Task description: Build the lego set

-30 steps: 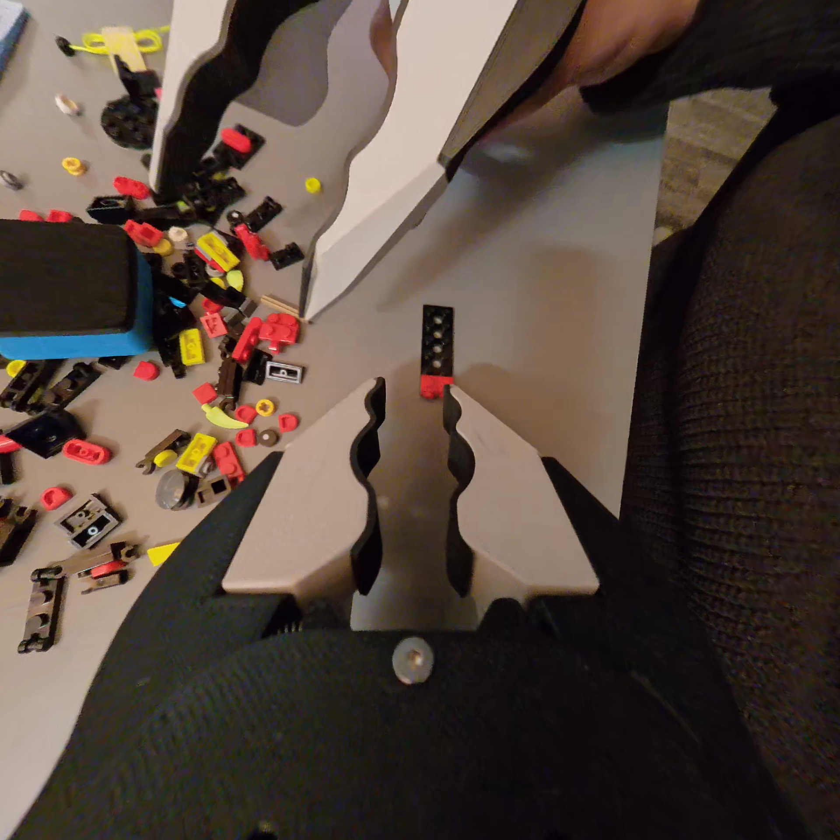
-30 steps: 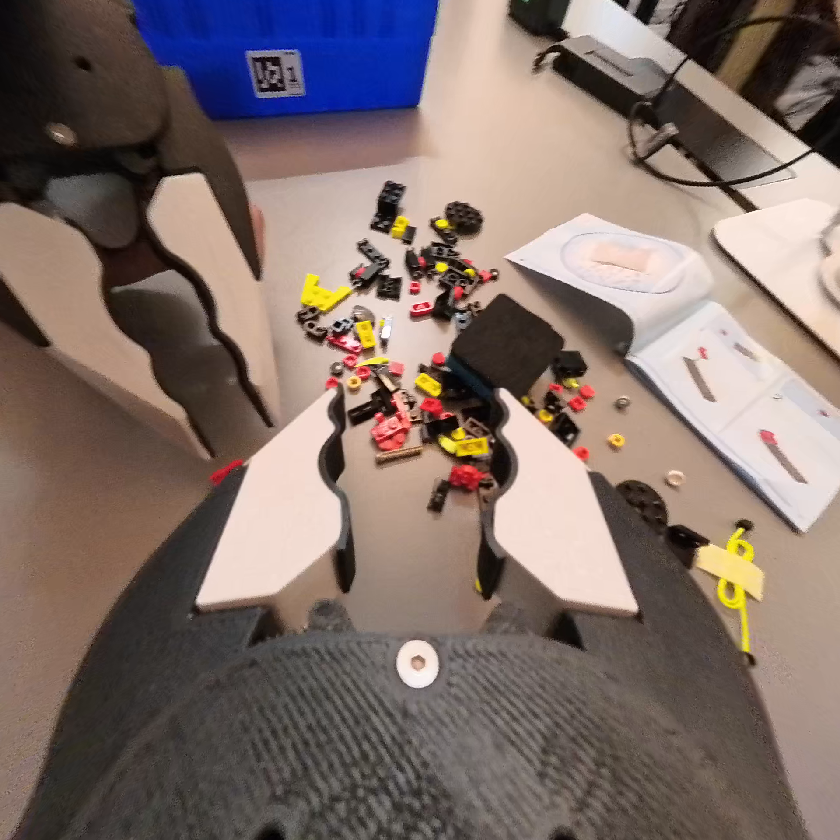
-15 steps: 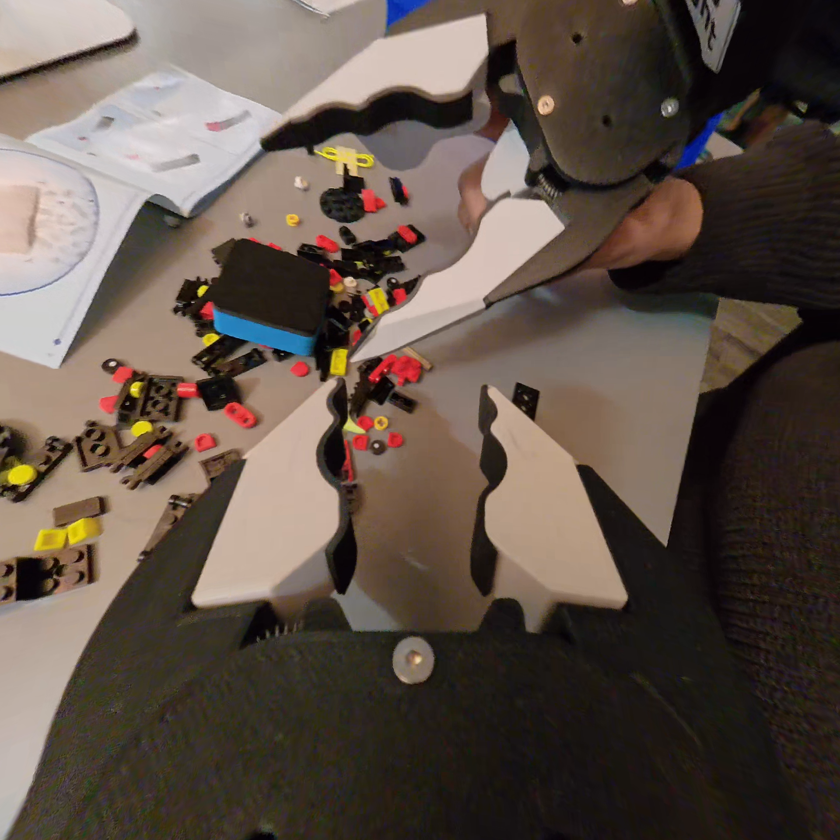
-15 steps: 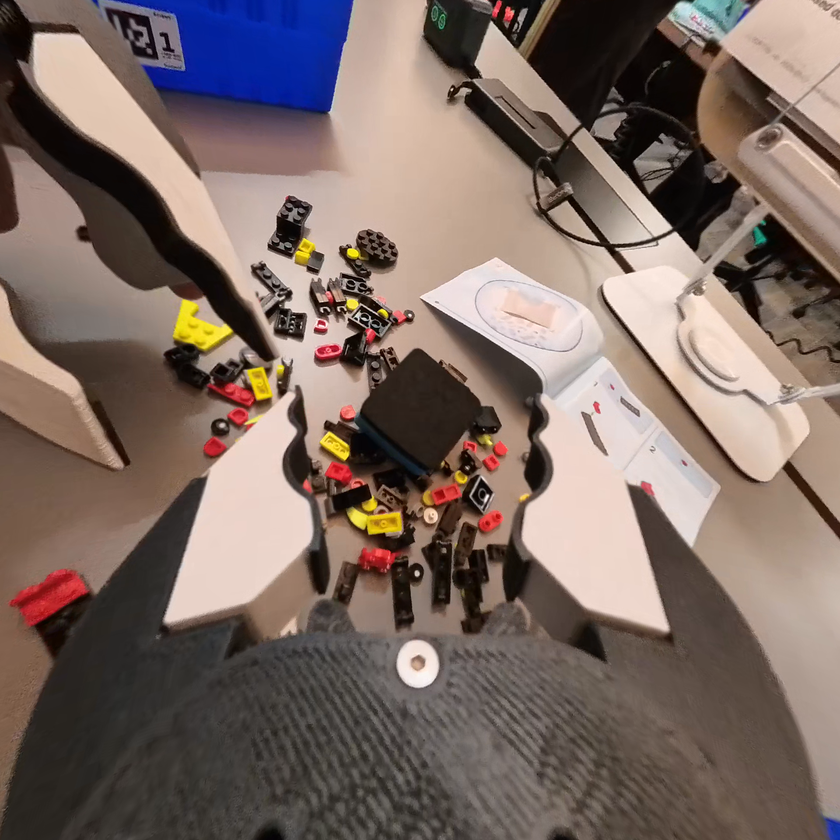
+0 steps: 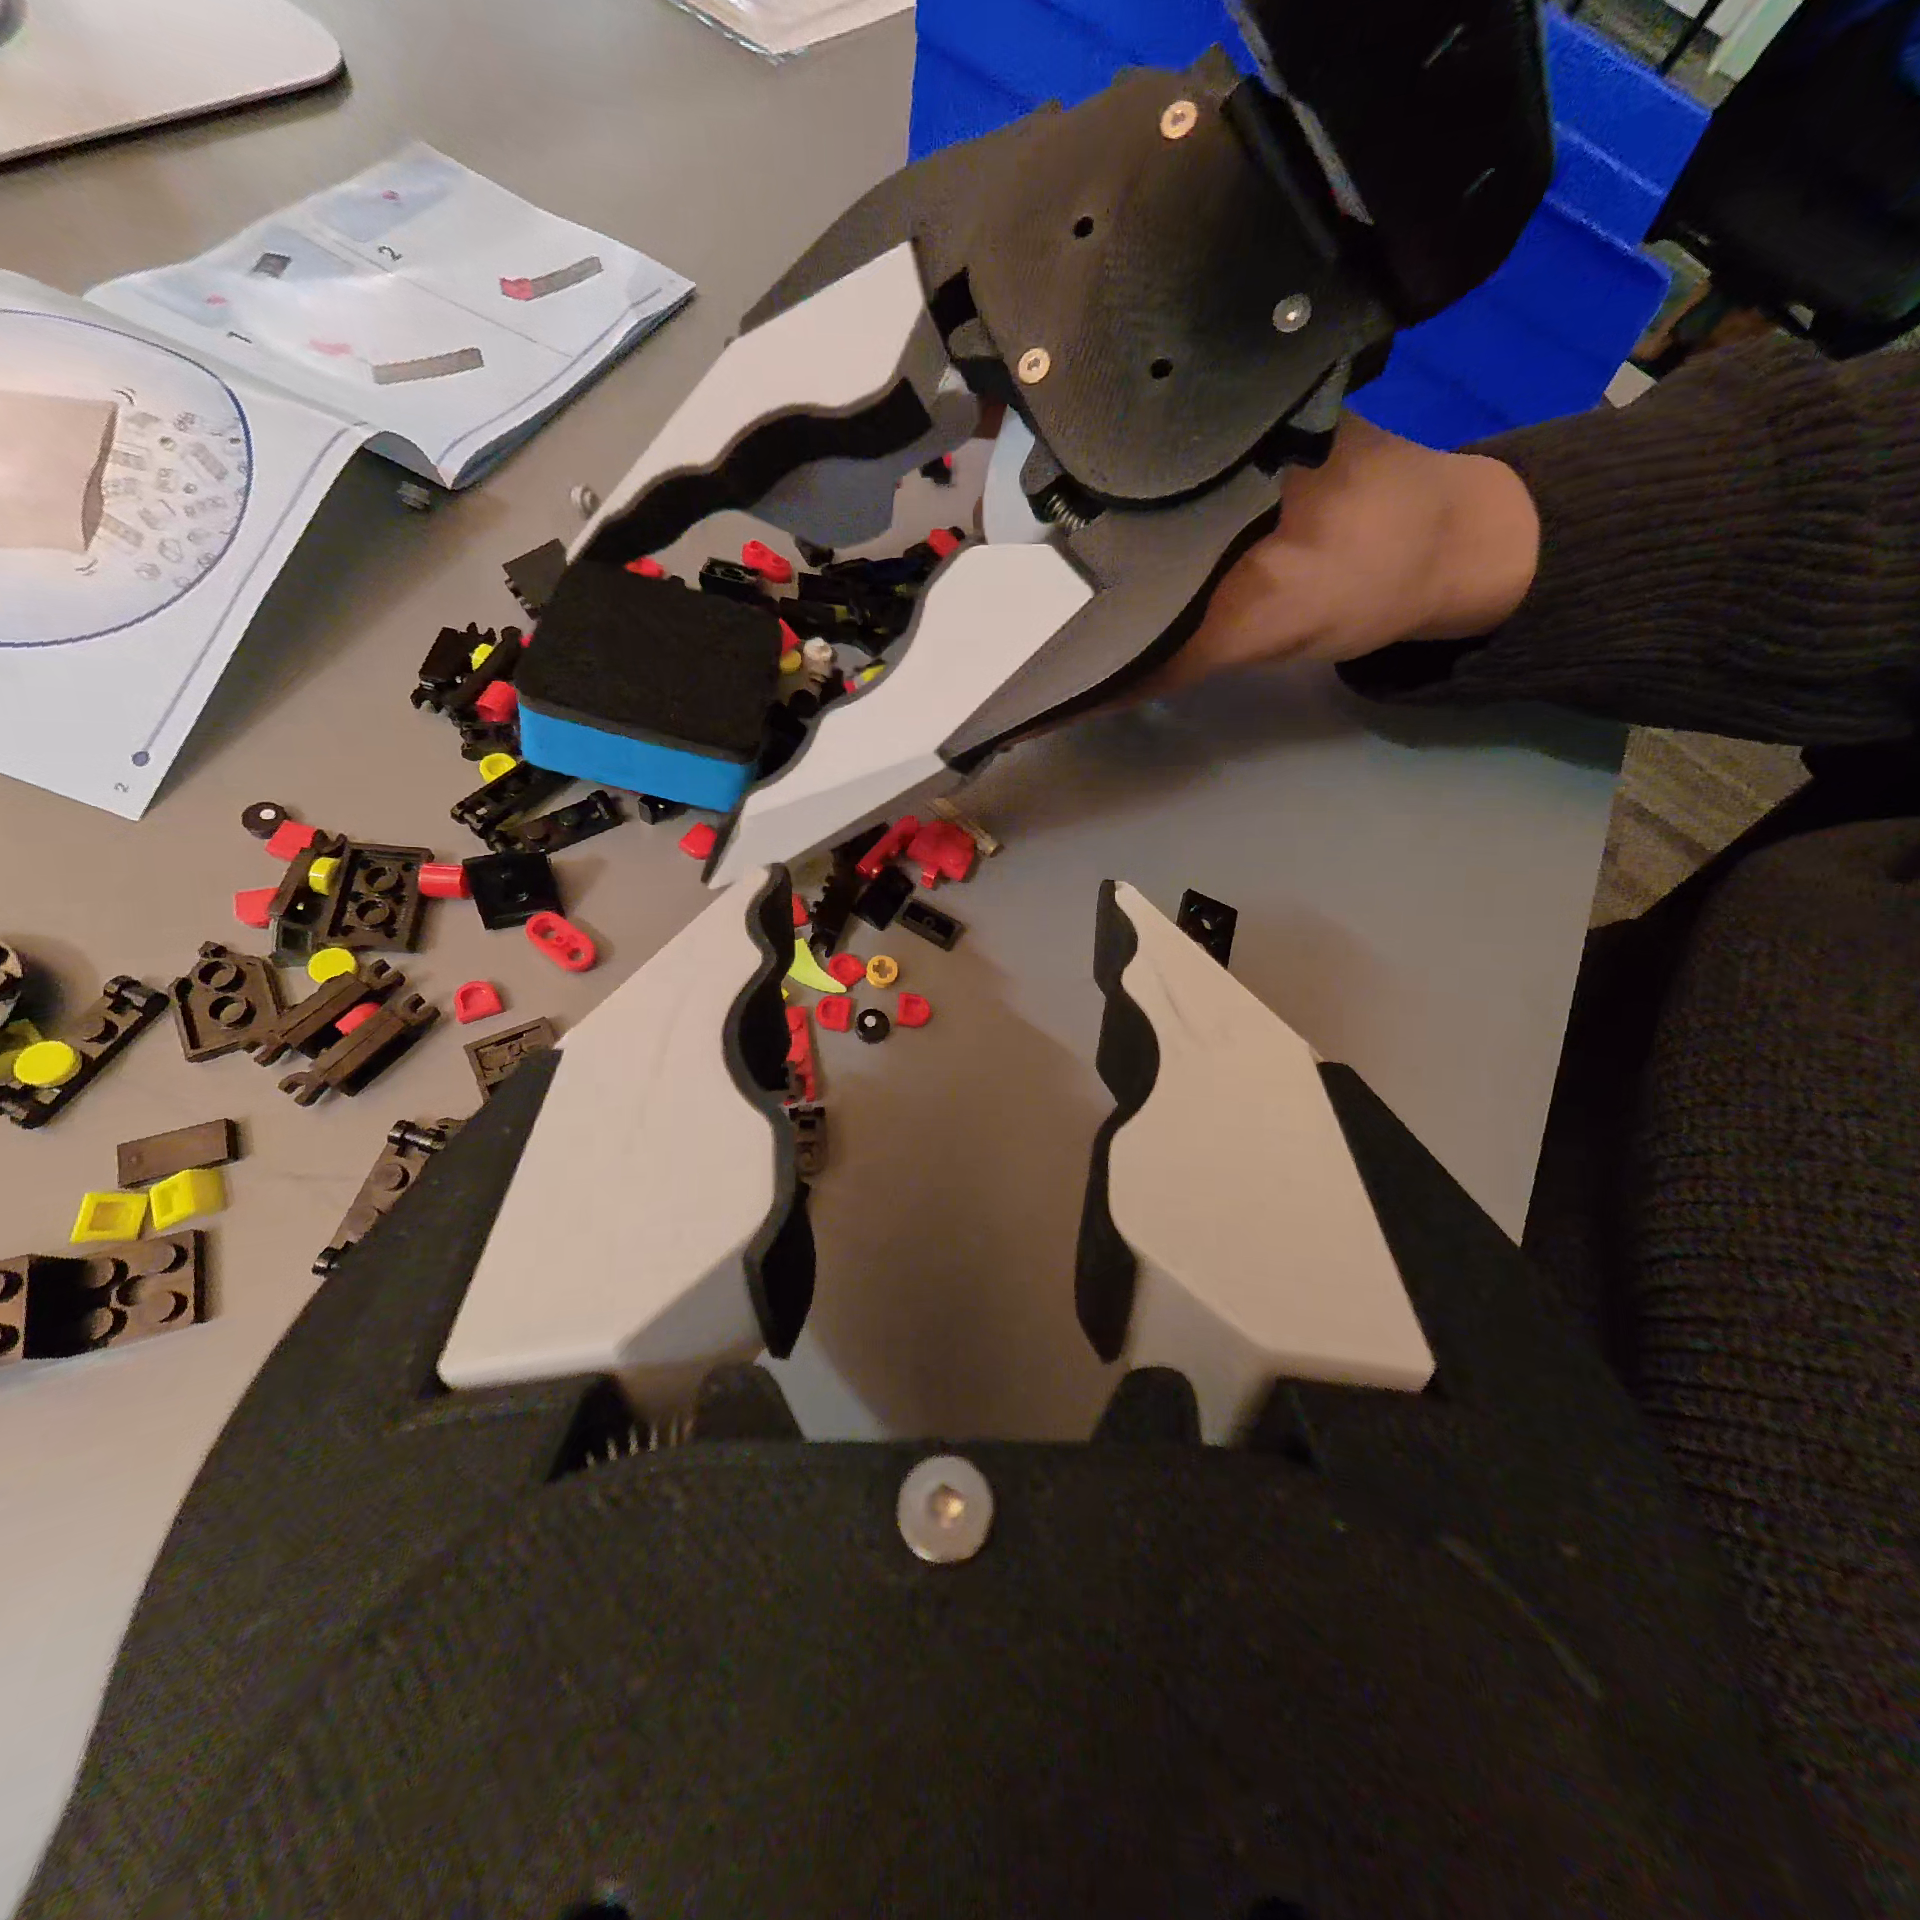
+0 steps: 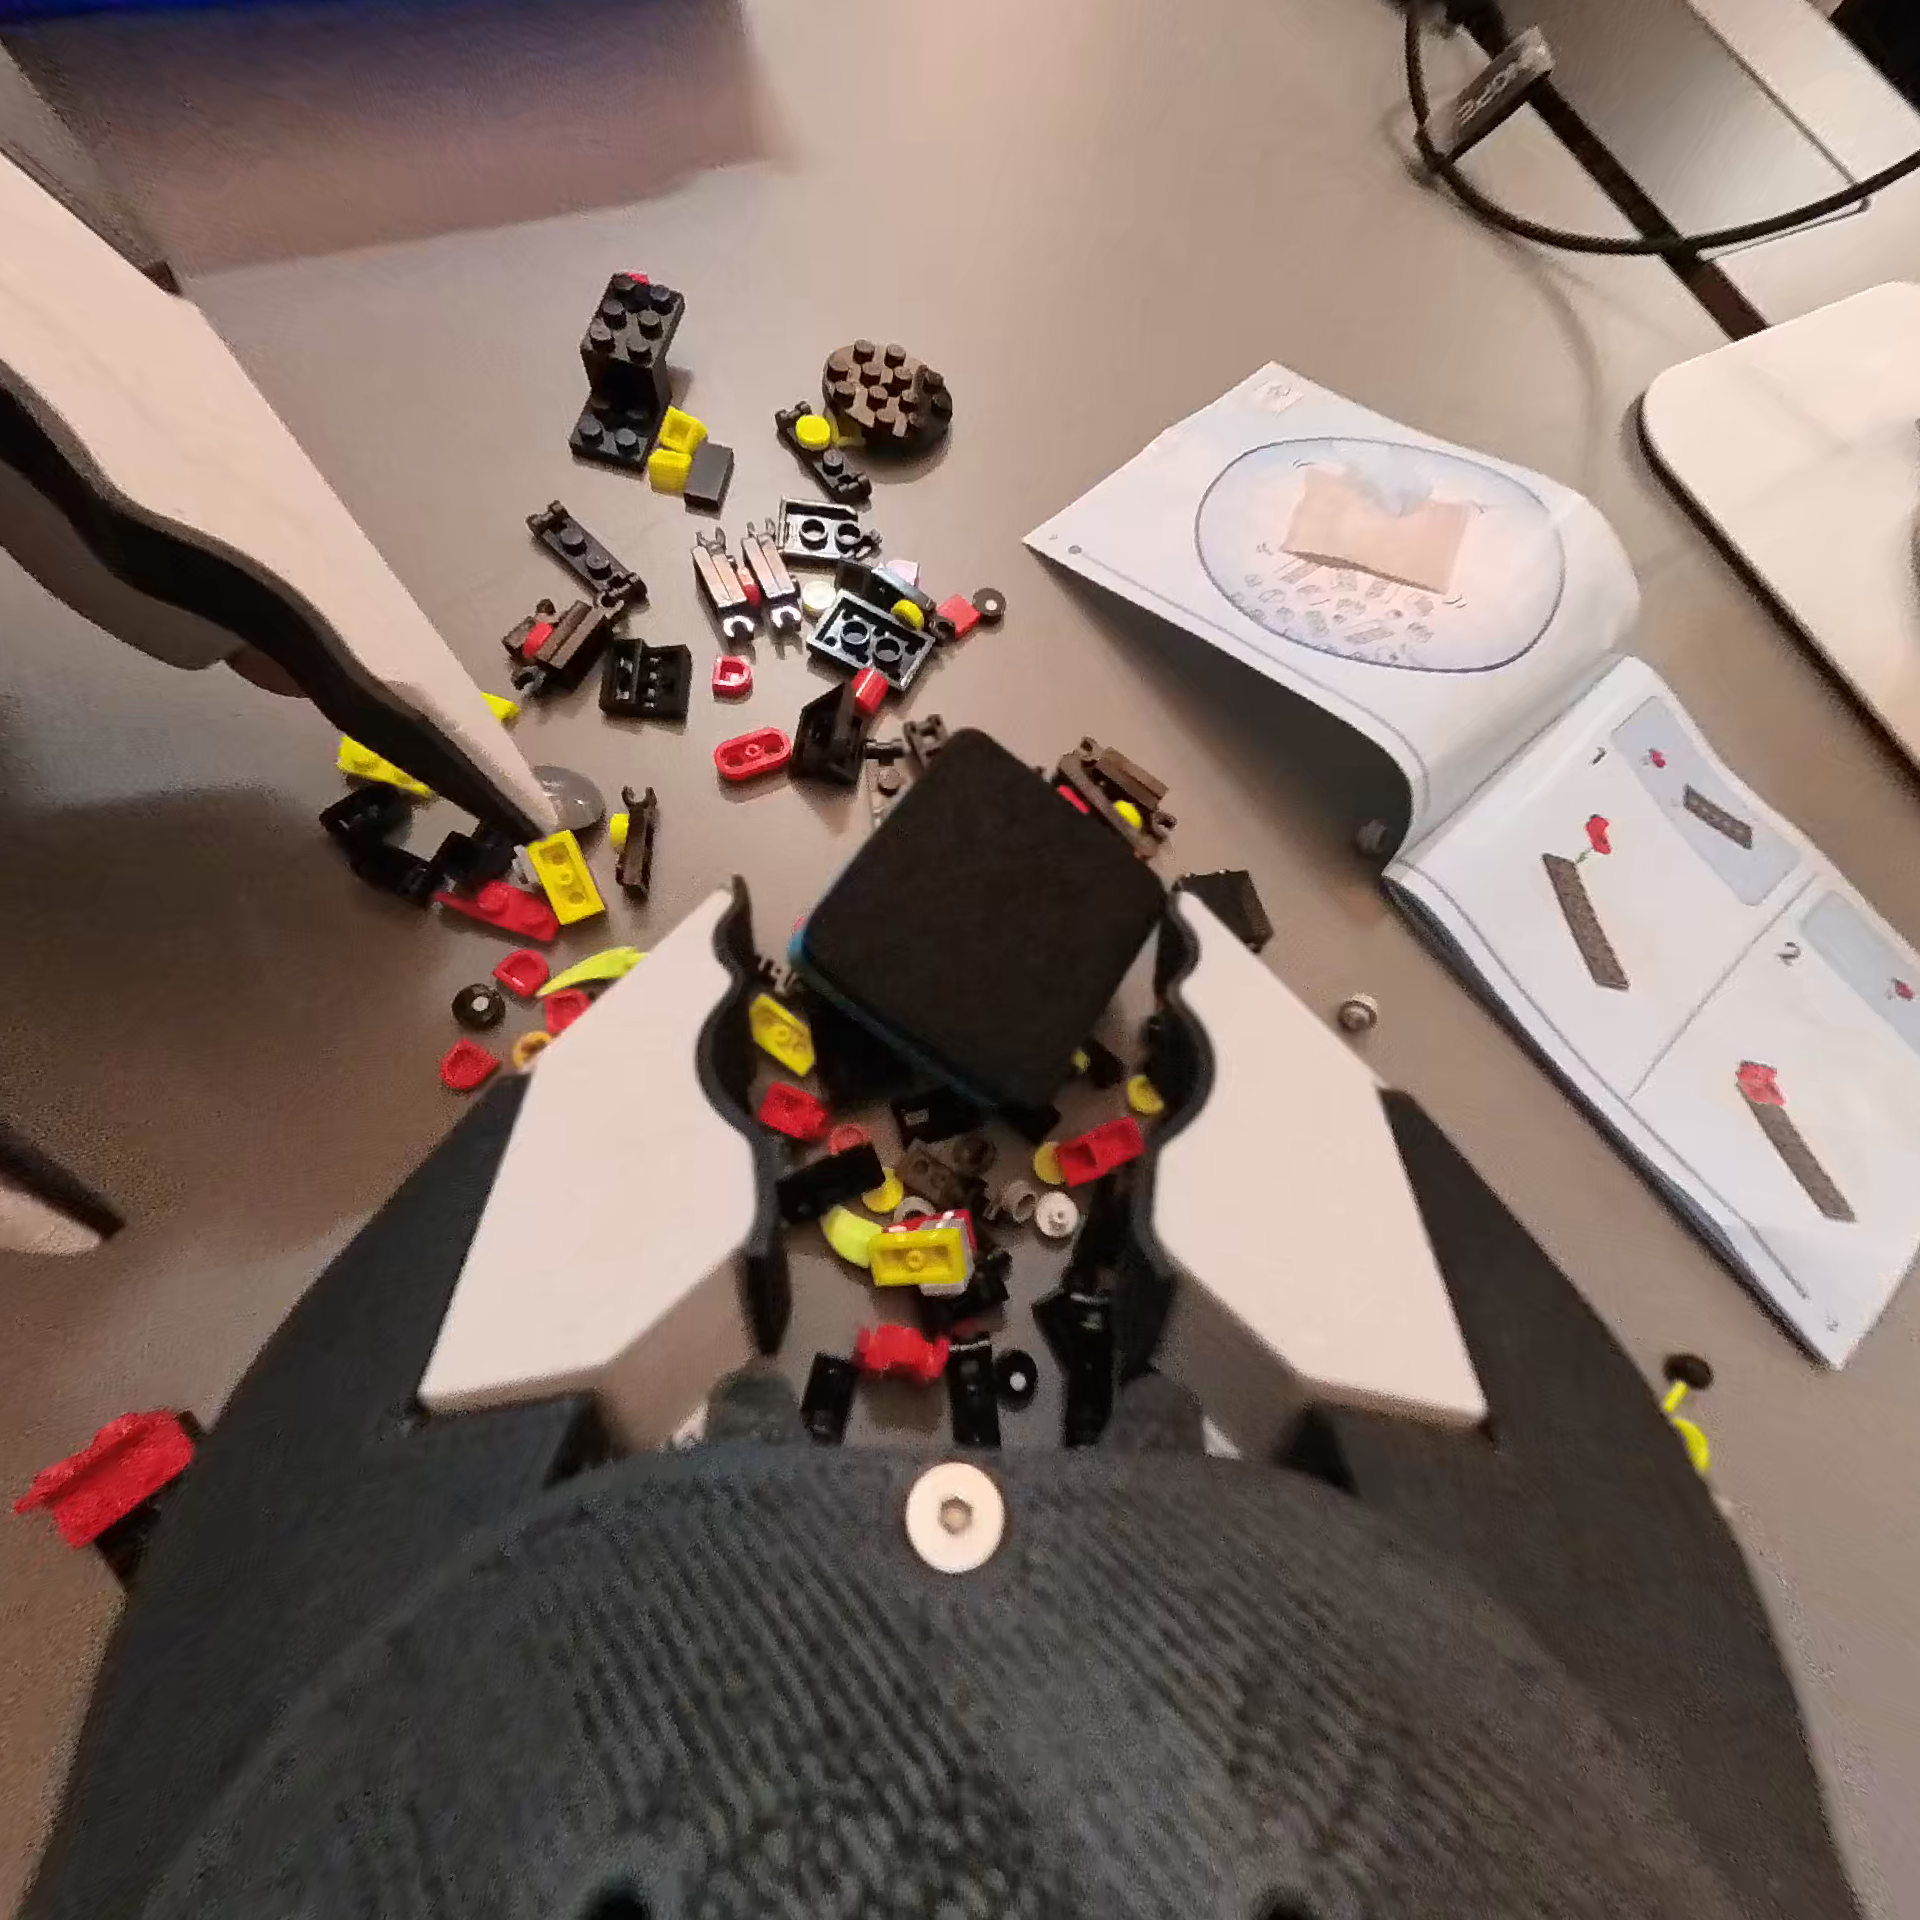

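While both grippers hang over the table (image 5: 1299,831) with nothing between their fingers, the step in hand appears to be choosing the next piece. The right gripper (image 6: 951,914) has its jaws spread wide on either side of a black-topped blue block (image 6: 982,914) lying on the pile (image 6: 914,1174); whether the fingers touch it cannot be told. The left gripper (image 5: 940,894) has its jaws spread over the pile's near edge. The Lego lies loose: small black, red and yellow parts scattered mid-table, with the open booklet (image 6: 1455,748) beside them. A black plate (image 5: 1205,920) lies apart, just behind the left gripper's right finger. Next move, by judgement: clear the block or pinch one small part, which calls for narrow, exact closing.
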### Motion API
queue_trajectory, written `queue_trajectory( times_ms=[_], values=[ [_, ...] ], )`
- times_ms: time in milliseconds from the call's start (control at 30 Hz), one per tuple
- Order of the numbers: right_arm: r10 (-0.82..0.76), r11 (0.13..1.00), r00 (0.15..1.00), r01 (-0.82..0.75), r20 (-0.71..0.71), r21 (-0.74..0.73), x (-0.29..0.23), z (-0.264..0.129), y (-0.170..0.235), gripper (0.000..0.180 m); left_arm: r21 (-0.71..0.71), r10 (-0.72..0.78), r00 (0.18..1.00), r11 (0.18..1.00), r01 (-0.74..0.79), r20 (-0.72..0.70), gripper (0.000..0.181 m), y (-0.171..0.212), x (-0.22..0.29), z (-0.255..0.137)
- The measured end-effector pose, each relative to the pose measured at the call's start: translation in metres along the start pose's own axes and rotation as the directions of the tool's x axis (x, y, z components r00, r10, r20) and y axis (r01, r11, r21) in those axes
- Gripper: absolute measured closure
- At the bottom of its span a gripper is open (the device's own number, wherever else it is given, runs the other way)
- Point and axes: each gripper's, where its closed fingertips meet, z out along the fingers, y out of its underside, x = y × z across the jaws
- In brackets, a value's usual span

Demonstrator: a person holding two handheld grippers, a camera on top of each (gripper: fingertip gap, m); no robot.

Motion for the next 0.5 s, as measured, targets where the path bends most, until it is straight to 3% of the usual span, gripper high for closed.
queue_trajectory(
  times_ms=[67,500],
  values=[
    [0.014,1.0,1.0,-0.014,0.01,0.0,0.001,0.0,0.0,0.109,0.002,-0.003,1.0,1.0,0.003,-0.001,0.124,0.0,0.0,0.0],
    [0.078,0.994,0.994,-0.083,0.076,0.068,0.0,-0.01,-0.011,0.11,0.006,-0.012,1.0,1.0,0.012,-0.013,0.125,-0.001,-0.001,-0.001]
  ],
)
